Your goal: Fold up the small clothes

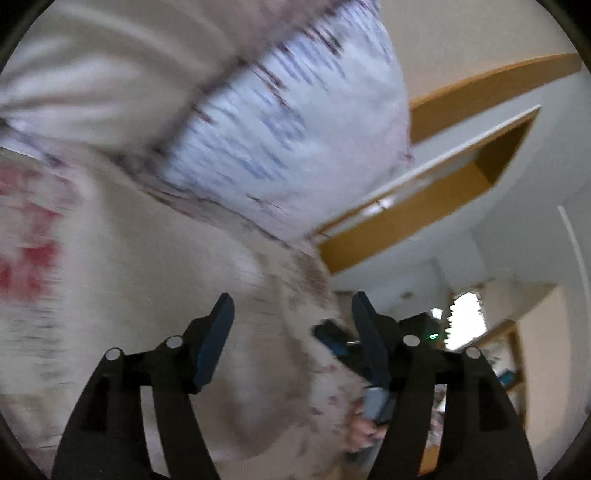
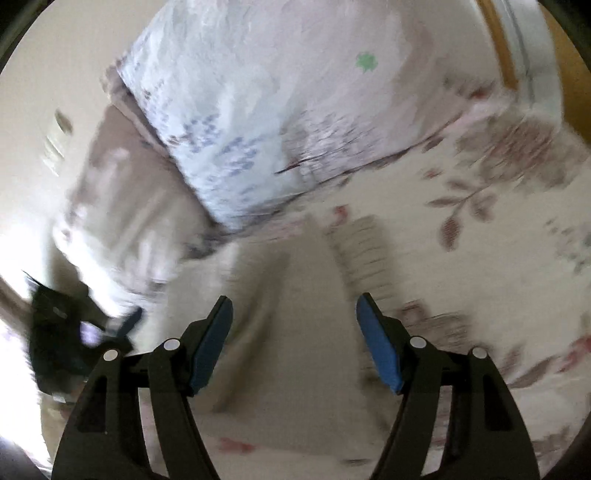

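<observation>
Cream garment [image 2: 295, 332] lies spread on the floral bedsheet [image 2: 498, 206], directly ahead of the right gripper [image 2: 293, 332], whose blue-padded jaws stand wide apart with nothing pressed between them; the cloth runs under the gap, though blur hides whether it touches the pads; in the left wrist view the left gripper [image 1: 291, 332] also stands wide, its fingers clear of the pale fabric [image 1: 166, 277] beneath, and the right gripper's dark tip shows just beyond its right finger; at the left edge of the right wrist view the left gripper appears as a dark blur; farther off a patterned pillow [image 2: 277, 110] rests on the sheet; beyond it, a wooden headboard [image 1: 424, 199] and a pale wall [image 1: 480, 33].
</observation>
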The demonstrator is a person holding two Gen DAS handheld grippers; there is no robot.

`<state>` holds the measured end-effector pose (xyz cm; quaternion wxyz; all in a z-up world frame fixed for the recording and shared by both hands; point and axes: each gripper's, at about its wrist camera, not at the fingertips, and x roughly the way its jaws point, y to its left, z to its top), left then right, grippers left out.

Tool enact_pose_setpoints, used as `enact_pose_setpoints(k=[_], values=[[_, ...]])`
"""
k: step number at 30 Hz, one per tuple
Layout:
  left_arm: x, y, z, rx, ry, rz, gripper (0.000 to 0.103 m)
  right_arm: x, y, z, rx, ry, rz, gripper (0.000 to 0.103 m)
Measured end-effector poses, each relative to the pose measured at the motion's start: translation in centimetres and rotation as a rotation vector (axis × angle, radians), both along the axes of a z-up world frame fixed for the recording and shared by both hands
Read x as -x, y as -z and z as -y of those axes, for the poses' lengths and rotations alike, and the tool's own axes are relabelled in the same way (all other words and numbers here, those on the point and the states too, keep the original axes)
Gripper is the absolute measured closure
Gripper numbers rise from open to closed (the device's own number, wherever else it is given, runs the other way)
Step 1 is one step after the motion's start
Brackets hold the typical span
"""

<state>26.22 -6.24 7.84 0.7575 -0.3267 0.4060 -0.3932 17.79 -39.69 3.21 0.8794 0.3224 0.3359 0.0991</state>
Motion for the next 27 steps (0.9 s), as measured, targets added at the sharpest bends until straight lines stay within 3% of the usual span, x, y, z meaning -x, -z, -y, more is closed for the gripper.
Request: enact_pose_setpoints(k=[3, 6, 10, 12, 15, 18, 20, 21, 22, 27], values=[[0.8, 0.6, -2.7, -0.123, -0.108, 0.012, 0.038, -1.8, 0.9, -0.9, -0.147, -0.092, -0.052, 0.032], [1.5, 1.5, -3.1, -0.164, -0.097, 0.028, 0.038, -3.3, 1.9, -2.2, -0.204, -0.123, -0.119, 0.032], [3.7, 1.3, -2.6, -0.279, -0.082, 0.119, 0.037, -4.1, 1.7, -3.4, -0.22, -0.118, -0.135, 0.038], [3.7, 0.8, -2.4, -0.327, -0.102, 0.148, 0.036, -3.6, 1.3, -4.1, -0.199, -0.109, -0.131, 0.038], [3.6, 0.9, -2.2, -0.395, -0.125, 0.164, 0.032, -2.8, -0.5, -4.9, -0.084, -0.081, -0.075, 0.038], [3.9, 1.2, -2.5, -0.413, -0.123, 0.153, 0.032, -3.3, -1.2, -6.2, -0.059, -0.12, -0.088, 0.039], [3.7, 1.4, -2.4, -0.428, -0.122, 0.141, 0.031, -4.0, -0.5, -7.0, -0.018, -0.132, -0.13, 0.059], [3.6, 1.6, -2.4, -0.435, -0.121, 0.135, 0.031, -4.3, 0.0, -7.3, 0.0, -0.143, -0.152, 0.086], [3.6, 1.7, -2.4, -0.44, -0.118, 0.129, 0.031, -4.4, 0.7, -7.5, 0.008, -0.148, -0.175, 0.092], [3.9, 1.9, -2.6, -0.467, -0.104, 0.129, 0.028, -1.5, 1.5, -5.3, -0.02, -0.098, -0.154, 0.095]])
